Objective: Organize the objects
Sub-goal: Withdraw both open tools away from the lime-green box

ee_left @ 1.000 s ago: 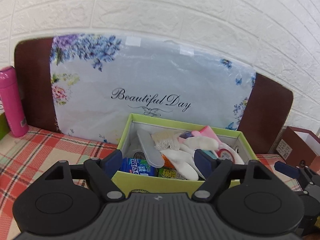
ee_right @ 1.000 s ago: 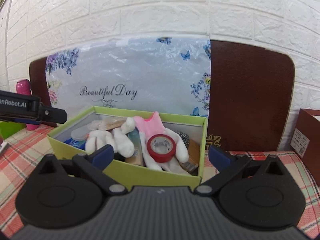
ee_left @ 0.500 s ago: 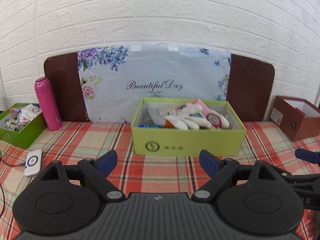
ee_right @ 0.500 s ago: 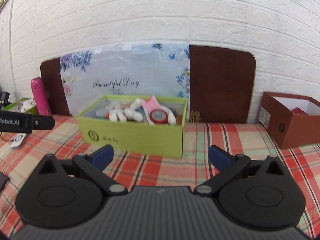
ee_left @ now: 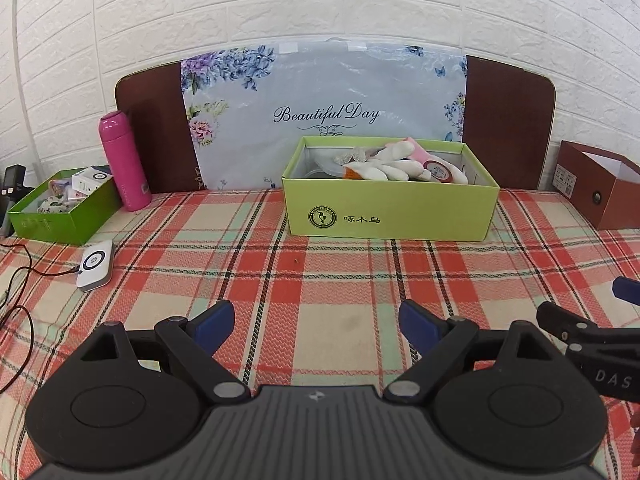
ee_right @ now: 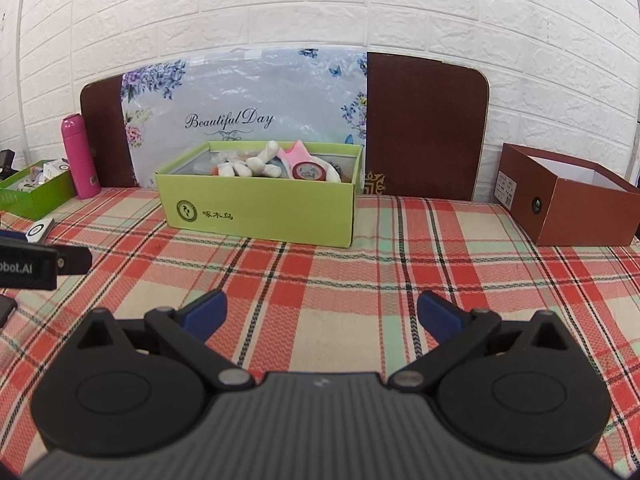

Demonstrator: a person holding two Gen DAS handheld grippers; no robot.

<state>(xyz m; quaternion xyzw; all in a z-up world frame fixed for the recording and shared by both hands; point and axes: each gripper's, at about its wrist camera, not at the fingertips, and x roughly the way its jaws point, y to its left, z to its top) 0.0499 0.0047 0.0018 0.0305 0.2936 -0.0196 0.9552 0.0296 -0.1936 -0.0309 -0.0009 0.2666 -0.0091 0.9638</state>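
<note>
A light green box [ee_left: 392, 212] [ee_right: 260, 216] stands on the plaid tablecloth at the back. It holds white gloves [ee_left: 384, 170] [ee_right: 248, 166], a red tape roll [ee_left: 438, 169] [ee_right: 309, 170] and other small items. My left gripper [ee_left: 316, 322] is open and empty, low over the cloth, well in front of the box. My right gripper [ee_right: 322, 314] is open and empty, also well in front of it. The right gripper's side shows at the right edge of the left wrist view [ee_left: 600, 340].
A brown box [ee_left: 600, 188] [ee_right: 568, 200] stands at the right. A dark green box [ee_left: 60, 208] [ee_right: 32, 192] with small items, a pink bottle [ee_left: 124, 160] [ee_right: 80, 156] and a white wired device [ee_left: 96, 264] are at the left. A floral board [ee_left: 320, 116] leans on the brick wall.
Both grippers have pulled back from over the green box toward the table's near side. The box now looks small and far. Both stay open and empty.
</note>
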